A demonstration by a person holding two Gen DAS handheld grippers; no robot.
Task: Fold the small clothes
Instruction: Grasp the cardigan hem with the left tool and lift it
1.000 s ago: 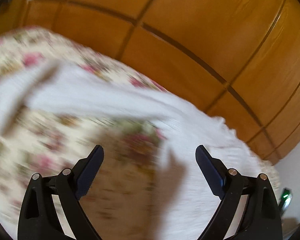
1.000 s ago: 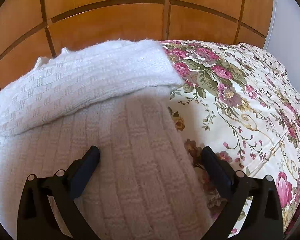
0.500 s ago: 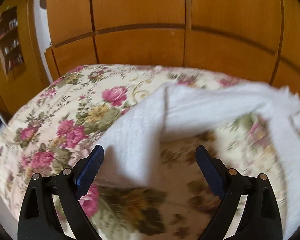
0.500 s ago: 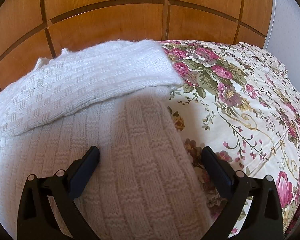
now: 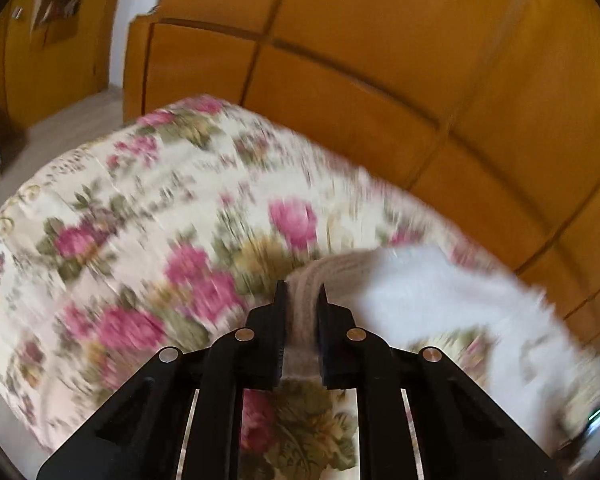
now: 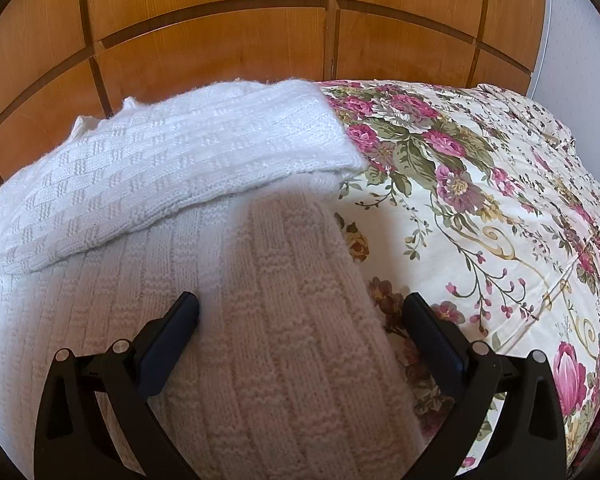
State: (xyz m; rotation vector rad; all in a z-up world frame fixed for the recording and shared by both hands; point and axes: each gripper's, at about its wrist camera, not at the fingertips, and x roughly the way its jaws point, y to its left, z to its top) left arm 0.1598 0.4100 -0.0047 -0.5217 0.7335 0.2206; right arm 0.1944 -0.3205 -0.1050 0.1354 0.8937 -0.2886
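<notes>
Your left gripper (image 5: 302, 294) has just closed its jaws, pinching a strip of the white textured knit garment (image 5: 440, 292) above the cream floral bedspread (image 5: 140, 208). Your right gripper (image 6: 300, 304) rests spread wide, empty, over the garment's folded part.

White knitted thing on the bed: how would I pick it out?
Find the bed under the flowered bedspread, before the wooden wardrobe. On its left side lies the white knitted garment, partly folded over itself. It alone is plain white with a woven-looking raised pattern.
</notes>
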